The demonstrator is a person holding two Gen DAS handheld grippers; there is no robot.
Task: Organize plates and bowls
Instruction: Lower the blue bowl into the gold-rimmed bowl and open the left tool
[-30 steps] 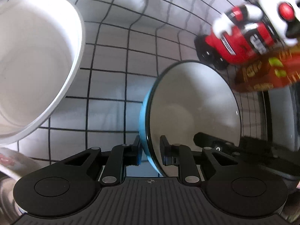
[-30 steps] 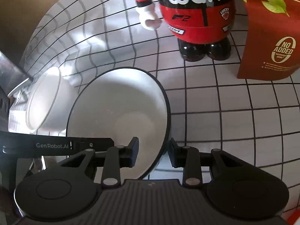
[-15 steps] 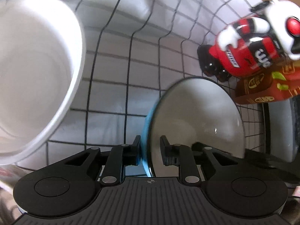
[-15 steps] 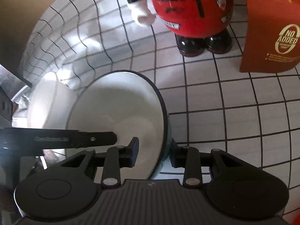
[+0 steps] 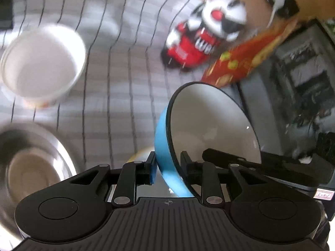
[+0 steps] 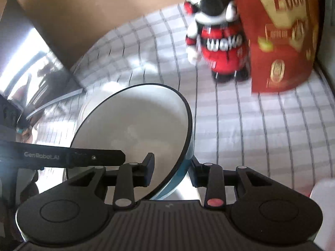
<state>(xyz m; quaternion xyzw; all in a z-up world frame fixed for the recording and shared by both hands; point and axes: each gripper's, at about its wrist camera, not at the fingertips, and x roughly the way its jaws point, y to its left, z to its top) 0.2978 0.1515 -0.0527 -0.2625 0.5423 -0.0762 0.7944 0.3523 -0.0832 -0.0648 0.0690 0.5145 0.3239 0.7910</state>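
In the left wrist view, the left gripper (image 5: 167,165) fills the bottom of the frame, its jaws clenched on the rim of a blue bowl (image 5: 207,131) with a white inside and a dark edge. The bowl stands tilted on edge, right of centre, its blue outside facing left and its opening facing right. A black finger of the other tool reaches across the bowl's lower inside from the right. At the upper left of the frame a white bowl (image 5: 41,62) sits upright on the bench (image 5: 117,79), which wears a white cloth with a dark grid. At the lower left lies a shiny metal bowl (image 5: 31,161). A red, white and black toy figure (image 5: 201,37) stands in the upper right, just beside a red pouch (image 5: 240,62); both are blurred.

In the right wrist view, the right gripper (image 6: 171,167) grasps the same blue bowl (image 6: 134,138) at its rim, one finger inside, one against the blue outside. The bowl leans left of centre. The black arm of the left tool comes in from the left edge and meets the bowl's lower inside. The toy figure (image 6: 217,41) stands at the top, touching or just beside the red pouch (image 6: 280,37) at the upper right.
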